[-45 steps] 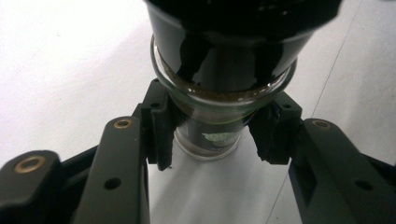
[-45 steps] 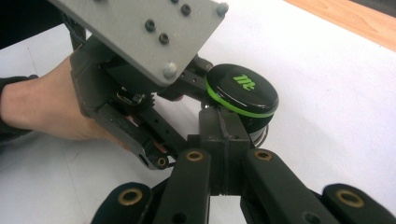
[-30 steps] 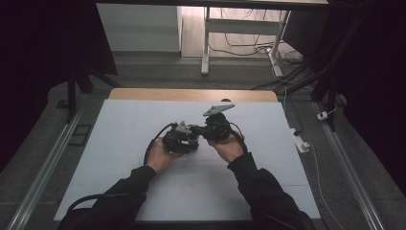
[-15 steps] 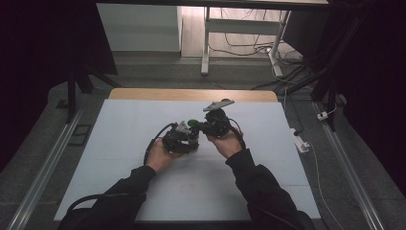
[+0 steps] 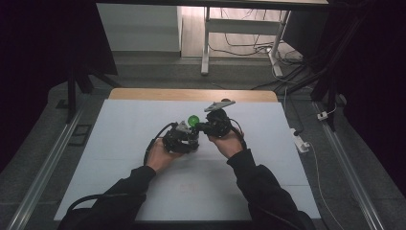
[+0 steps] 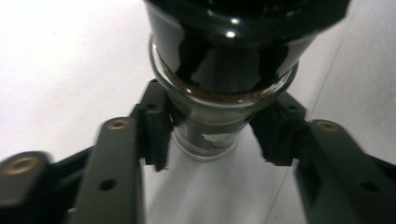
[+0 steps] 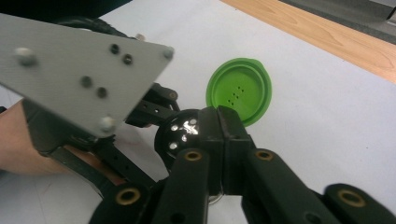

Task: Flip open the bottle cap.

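A small glass jar (image 6: 205, 135) with a glossy black cap (image 6: 224, 51) sits between the pads of my left gripper (image 6: 212, 135), and both pads touch its sides. Those jaws have just been opening a little with the jar still between them. A round green flip lid (image 7: 239, 88) stands swung open above the black shaker top (image 7: 180, 133). My right gripper (image 7: 222, 121) has its jaws shut at the lid's lower edge. In the high view the left gripper (image 5: 184, 139) and right gripper (image 5: 205, 127) meet mid-table, with the green lid (image 5: 193, 120) between them.
The white table top (image 5: 119, 158) has a wooden strip (image 5: 191, 94) along its far edge. A white power strip (image 5: 301, 143) and its cable lie off the right side. Metal rails run along both sides, and a table leg and cables stand beyond.
The green lid, hidden a second ago, has swung up into sight between the two grippers. Both hands have stayed in place.
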`<act>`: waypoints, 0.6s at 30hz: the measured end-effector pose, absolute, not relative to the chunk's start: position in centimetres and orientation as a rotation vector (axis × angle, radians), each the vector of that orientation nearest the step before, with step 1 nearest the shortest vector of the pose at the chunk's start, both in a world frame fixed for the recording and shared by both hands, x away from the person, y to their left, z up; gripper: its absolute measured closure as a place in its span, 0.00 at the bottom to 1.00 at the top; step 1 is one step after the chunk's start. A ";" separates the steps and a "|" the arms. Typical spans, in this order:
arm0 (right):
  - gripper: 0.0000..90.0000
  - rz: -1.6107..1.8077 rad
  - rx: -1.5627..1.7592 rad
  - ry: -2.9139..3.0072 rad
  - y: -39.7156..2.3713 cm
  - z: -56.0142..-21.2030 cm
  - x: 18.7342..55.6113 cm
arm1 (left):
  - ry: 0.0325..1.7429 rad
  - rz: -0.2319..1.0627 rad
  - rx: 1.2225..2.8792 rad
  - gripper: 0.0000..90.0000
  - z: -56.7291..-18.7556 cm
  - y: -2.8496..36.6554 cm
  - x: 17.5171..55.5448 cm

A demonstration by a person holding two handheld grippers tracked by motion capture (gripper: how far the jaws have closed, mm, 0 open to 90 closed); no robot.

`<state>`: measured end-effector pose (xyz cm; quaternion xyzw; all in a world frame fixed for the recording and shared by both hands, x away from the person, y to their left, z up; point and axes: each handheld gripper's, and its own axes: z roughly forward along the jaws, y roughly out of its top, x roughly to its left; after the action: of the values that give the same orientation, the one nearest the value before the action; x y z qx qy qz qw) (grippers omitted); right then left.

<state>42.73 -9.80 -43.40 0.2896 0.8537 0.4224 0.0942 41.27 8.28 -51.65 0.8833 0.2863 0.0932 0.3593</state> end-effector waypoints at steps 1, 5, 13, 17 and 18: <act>0.93 1.253 0.859 2.532 -9.8 -43.4 42.7 | 0.734 0.242 2.283 0.46 -51.7 8.2 41.2; 0.83 1.270 0.855 2.538 -10.1 -43.1 42.3 | 0.723 0.235 2.286 0.34 -51.4 8.2 41.0; 0.57 1.257 0.881 2.544 -10.9 -43.1 41.4 | 0.775 0.202 2.254 0.23 -50.0 9.4 40.2; 0.46 1.248 0.895 2.548 -11.5 -43.1 40.8 | 0.795 0.193 2.248 0.18 -49.3 10.2 39.8; 0.44 1.252 0.902 2.547 -11.7 -43.2 40.7 | 0.801 0.189 2.244 0.17 -49.1 10.4 39.6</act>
<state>40.67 -11.69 -43.15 0.3018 0.8524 0.4191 0.0815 39.64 10.42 -49.15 0.8734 0.3118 0.0735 0.3667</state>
